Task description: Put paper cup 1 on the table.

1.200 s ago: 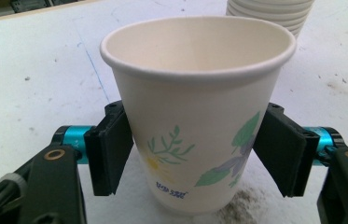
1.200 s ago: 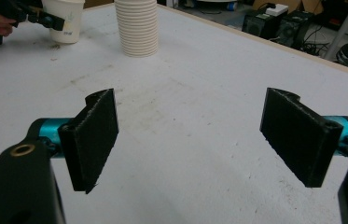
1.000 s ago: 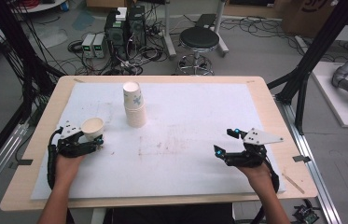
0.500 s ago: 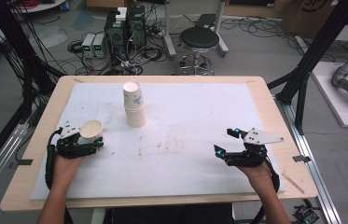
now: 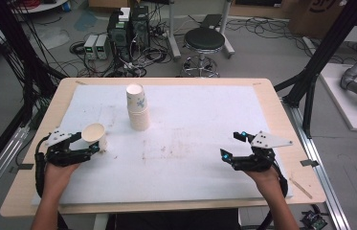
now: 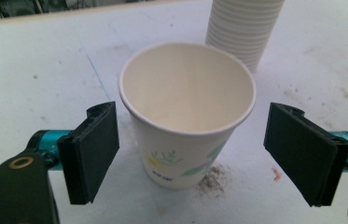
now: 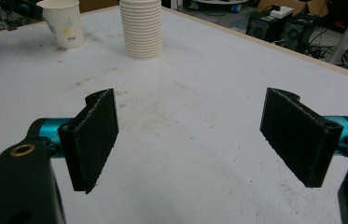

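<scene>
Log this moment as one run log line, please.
left gripper: open, jaws either side of cup, not touching | right gripper: open, empty | cup stack: upright on table

I see almost no change: my left gripper (image 5: 91,145) edges slightly toward the frame's bottom, jaws spread around the paper cup (image 5: 94,135).
</scene>
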Motion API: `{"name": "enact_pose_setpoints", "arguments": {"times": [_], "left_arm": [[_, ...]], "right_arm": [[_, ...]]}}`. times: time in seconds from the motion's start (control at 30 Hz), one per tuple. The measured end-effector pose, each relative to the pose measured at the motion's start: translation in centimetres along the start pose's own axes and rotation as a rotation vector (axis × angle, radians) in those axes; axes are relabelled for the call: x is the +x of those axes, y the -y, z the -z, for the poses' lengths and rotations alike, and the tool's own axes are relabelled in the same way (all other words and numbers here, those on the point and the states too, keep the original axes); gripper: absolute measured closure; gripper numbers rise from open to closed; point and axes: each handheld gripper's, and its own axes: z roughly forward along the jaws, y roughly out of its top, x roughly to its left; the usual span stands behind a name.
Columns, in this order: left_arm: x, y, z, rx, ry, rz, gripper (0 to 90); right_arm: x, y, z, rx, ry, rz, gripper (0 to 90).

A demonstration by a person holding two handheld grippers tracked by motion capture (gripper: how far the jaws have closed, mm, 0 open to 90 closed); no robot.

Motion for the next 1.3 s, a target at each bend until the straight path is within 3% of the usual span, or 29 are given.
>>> {"name": "enact_pose_setpoints", "arguments": {"times": [0.37, 0.6, 0.87, 1.0, 1.3], "left_arm": [[-1.2, -2.7, 1.7, -0.154, 0.057, -0.026, 17.8], [-3.2, -3.6, 1.2, -0.290, 0.212, -0.007, 17.4], [-5.6, -3.6, -0.9, -0.280, 0.307, -0.023, 16.7], [-6.5, -3.3, -1.6, -0.281, 0.322, -0.055, 16.7], [-7.0, -2.9, -2.4, -0.267, 0.327, -0.075, 16.9]], "right_arm": [[-0.1, 0.0, 0.1, 0.005, 0.003, 0.000, 19.7], [-0.3, 0.0, 0.2, 0.018, 0.012, 0.001, 19.7], [-0.3, 0.2, 0.1, 0.055, 0.022, 0.012, 19.7], [-0.4, 0.2, 0.2, 0.059, 0.025, -0.006, 19.7], [-0.7, 0.3, 0.3, 0.041, 0.029, -0.020, 19.7]]}}
